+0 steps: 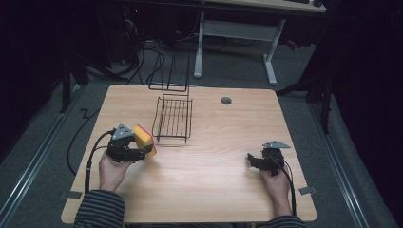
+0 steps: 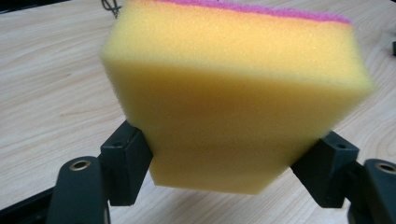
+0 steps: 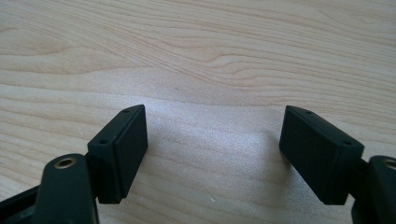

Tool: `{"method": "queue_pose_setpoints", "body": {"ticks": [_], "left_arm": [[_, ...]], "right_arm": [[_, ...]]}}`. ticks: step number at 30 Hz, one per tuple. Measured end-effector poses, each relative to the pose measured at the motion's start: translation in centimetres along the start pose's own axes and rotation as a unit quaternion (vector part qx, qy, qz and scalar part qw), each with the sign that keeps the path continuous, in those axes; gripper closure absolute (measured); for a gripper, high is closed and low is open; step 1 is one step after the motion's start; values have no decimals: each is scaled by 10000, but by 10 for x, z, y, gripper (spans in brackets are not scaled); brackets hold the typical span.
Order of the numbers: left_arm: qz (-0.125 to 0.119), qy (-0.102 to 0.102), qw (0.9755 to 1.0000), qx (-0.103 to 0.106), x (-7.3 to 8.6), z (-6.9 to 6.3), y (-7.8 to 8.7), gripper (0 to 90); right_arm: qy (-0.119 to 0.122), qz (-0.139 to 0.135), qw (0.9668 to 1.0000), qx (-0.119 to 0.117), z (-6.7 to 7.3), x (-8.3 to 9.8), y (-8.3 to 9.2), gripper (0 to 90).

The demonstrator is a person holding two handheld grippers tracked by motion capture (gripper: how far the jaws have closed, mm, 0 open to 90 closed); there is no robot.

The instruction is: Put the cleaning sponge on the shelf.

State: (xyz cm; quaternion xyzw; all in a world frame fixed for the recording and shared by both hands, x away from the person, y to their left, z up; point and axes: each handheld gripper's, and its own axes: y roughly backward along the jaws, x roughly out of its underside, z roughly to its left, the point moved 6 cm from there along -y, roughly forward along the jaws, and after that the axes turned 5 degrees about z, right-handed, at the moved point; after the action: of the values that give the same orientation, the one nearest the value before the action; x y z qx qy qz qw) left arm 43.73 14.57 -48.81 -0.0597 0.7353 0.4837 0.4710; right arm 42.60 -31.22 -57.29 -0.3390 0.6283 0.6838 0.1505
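A yellow sponge (image 2: pixel 233 93) with a pink scouring layer on its far face is squeezed between the two black jaws of my left gripper (image 2: pixel 224 163), and its foam bulges above the pads. In the high view that left gripper (image 1: pixel 138 152) holds the sponge (image 1: pixel 143 139) just above the table's left side, a little left of the wire rack (image 1: pixel 173 116). My right gripper (image 1: pixel 254 161) rests low at the right side of the table. In the right gripper view its jaws stand apart over bare wood, and the right gripper (image 3: pixel 215 154) has nothing between them.
The black wire rack stands at the table's (image 1: pixel 214 190) back middle, with a taller wire frame behind it. A round grey cable hole (image 1: pixel 226 100) sits at the back right. A white desk frame and cables lie on the floor beyond the table.
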Motion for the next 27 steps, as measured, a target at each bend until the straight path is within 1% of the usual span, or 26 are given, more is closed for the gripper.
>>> {"method": "queue_pose_setpoints", "body": {"ticks": [11, 14, 16, 17, 19, 21, 22, 23, 25, 26, 27], "left_arm": [[-30, -79, 9998, 158, -16, -6, 1, 293], [-21, -118, 9998, 161, -20, -7, 1, 294], [-64, -119, 9998, 172, -24, -8, 0, 294], [-83, -118, 9998, 130, -28, -8, -1, 291], [-96, -134, 9998, 97, -30, -9, -1, 289], [-154, -166, 9997, 77, -37, -10, -4, 286], [-203, -131, 9997, 103, -40, -10, -5, 286], [-203, -131, 9997, 103, -40, -10, -5, 284], [-216, -101, 9997, 29, -44, -10, -7, 283], [-233, -84, 9997, 32, -46, -10, -8, 282], [-232, -73, 9997, 84, -50, -9, -10, 283]], "right_arm": [[0, 0, 10000, 0, 0, 0, 0, 237], [1, -1, 10000, 1, 0, 0, 0, 237], [0, 0, 10000, 0, 0, 0, 0, 237], [-10, 3, 10000, -2, 0, 0, 0, 237], [-10, 3, 10000, -2, 0, 0, 0, 237], [-10, 3, 10000, -2, 0, 0, 0, 237], [-10, 4, 10000, -2, 0, 0, 0, 237], [-10, 4, 10000, -2, 0, 0, 0, 237], [-11, 4, 10000, -2, 0, 0, 0, 237], [-10, 4, 10000, -2, 0, 0, 0, 237], [-11, 3, 10000, -1, 0, 0, 0, 237]]}}
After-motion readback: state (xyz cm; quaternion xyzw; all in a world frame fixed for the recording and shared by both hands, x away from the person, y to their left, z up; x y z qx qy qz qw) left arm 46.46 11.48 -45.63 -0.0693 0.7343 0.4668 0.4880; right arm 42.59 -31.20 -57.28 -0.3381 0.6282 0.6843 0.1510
